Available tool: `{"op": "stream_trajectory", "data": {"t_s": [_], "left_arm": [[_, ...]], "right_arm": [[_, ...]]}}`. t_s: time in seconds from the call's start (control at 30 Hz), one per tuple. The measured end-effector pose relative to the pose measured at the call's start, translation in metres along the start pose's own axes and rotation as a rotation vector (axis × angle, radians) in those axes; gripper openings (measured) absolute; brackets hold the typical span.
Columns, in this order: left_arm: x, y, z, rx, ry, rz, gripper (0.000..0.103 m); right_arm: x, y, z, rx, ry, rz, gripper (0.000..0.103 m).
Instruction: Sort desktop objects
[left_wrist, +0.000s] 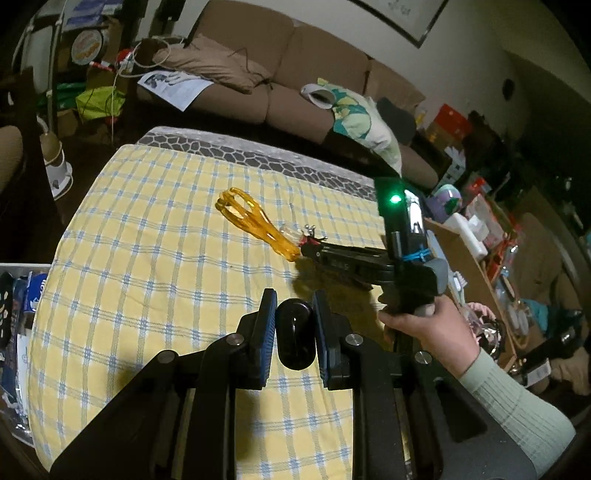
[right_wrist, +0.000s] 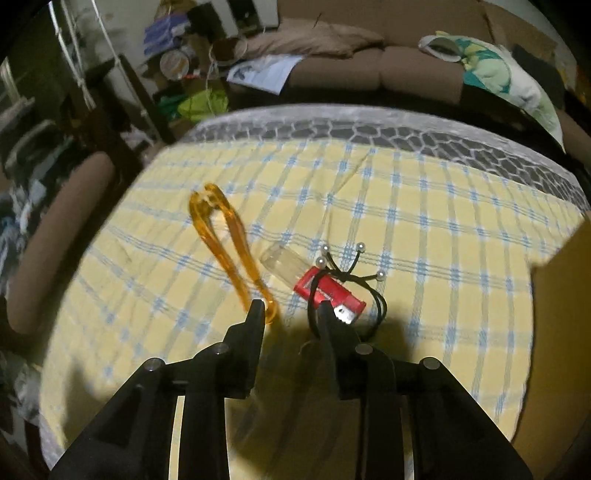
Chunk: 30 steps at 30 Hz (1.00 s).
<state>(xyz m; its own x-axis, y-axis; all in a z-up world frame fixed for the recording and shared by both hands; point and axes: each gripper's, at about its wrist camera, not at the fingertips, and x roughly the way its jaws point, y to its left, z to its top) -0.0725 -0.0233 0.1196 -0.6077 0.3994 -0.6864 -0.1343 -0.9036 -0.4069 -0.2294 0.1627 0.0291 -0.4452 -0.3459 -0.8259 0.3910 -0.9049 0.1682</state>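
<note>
My left gripper (left_wrist: 294, 325) is shut on a glossy black oblong object (left_wrist: 294, 343), held above the yellow checked cloth (left_wrist: 147, 258). Orange plastic tongs (right_wrist: 221, 251) lie on the cloth. To their right are a red card reader (right_wrist: 328, 291) with a clear cap and a black hair tie (right_wrist: 369, 288) with pearl beads. My right gripper (right_wrist: 291, 314) is open and low over them. Its left fingertip touches the tongs' joined end, its right fingertip is over the hair tie, and only cloth shows in the gap. The left wrist view shows the right gripper (left_wrist: 308, 253) in a person's hand (left_wrist: 424, 325).
A cardboard box (right_wrist: 561, 295) stands at the table's right edge, seen with clutter in it as the box (left_wrist: 465, 258) in the left wrist view. A brown sofa (left_wrist: 295, 74) with pillows lies beyond the far edge. A chair (right_wrist: 55, 240) is at the left.
</note>
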Motion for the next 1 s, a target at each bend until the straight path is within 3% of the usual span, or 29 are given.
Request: {"op": "stream_trajectory", "data": {"t_s": [0.1, 0.13, 0.2, 0.3, 0.57, 0.8, 1.0], "left_arm": [[0.006, 0.007, 0.004, -0.012, 0.007, -0.009, 0.018], [0.008, 0.008, 0.005, -0.006, 0.009, -0.006, 0.018], [0.01, 0.009, 0.006, -0.004, 0.012, -0.007, 0.018], [0.012, 0.014, 0.004, -0.027, 0.021, -0.028, 0.018], [0.004, 0.017, 0.004, -0.061, 0.0, -0.044, 0.018], [0.0, 0.021, 0.005, -0.077, -0.01, -0.046, 0.018], [-0.003, 0.012, 0.001, -0.05, -0.017, -0.047, 0.018]], "right_arm": [[0.009, -0.005, 0.001, -0.002, 0.015, 0.01, 0.028], [0.01, -0.009, 0.002, 0.022, 0.017, 0.038, 0.026], [0.012, -0.014, 0.001, 0.062, 0.024, 0.108, 0.013], [0.015, -0.019, -0.002, 0.119, 0.038, 0.198, 0.011], [0.036, -0.023, -0.017, 0.365, 0.089, 0.626, 0.011], [0.002, -0.022, -0.016, 0.463, -0.07, 0.854, 0.012], [-0.063, -0.026, -0.005, 0.477, -0.212, 0.945, 0.012]]}}
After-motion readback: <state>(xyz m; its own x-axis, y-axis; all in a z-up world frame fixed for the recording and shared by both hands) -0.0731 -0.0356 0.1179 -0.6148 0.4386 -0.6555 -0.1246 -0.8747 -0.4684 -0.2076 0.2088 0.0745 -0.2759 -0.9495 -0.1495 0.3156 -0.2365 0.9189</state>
